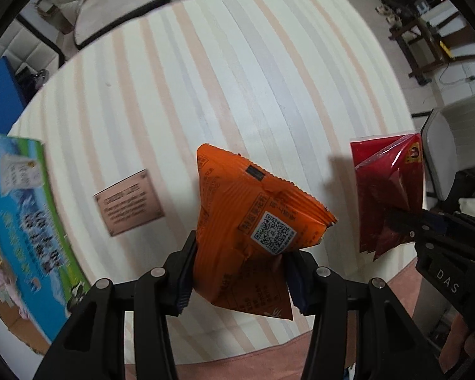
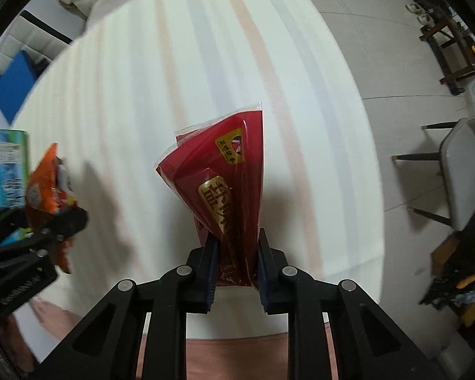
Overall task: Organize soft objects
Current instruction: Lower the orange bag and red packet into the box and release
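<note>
My left gripper [image 1: 240, 272] is shut on an orange snack packet [image 1: 253, 215] with a QR code and holds it above the striped tablecloth [image 1: 237, 79]. My right gripper [image 2: 236, 259] is shut on a red snack packet [image 2: 224, 171] with gold lettering, also lifted above the cloth. The red packet [image 1: 389, 190] and right gripper [image 1: 402, 221] show at the right of the left wrist view. The orange packet [image 2: 47, 183] and left gripper [image 2: 69, 221] show at the left of the right wrist view.
A blue and green cardboard box [image 1: 25, 221] sits at the table's left edge, open, with soft items inside. A brown card [image 1: 128, 202] lies flat on the cloth. Chairs [image 2: 465, 164] stand around the table. A dark cluttered bin [image 2: 459, 269] is at the right.
</note>
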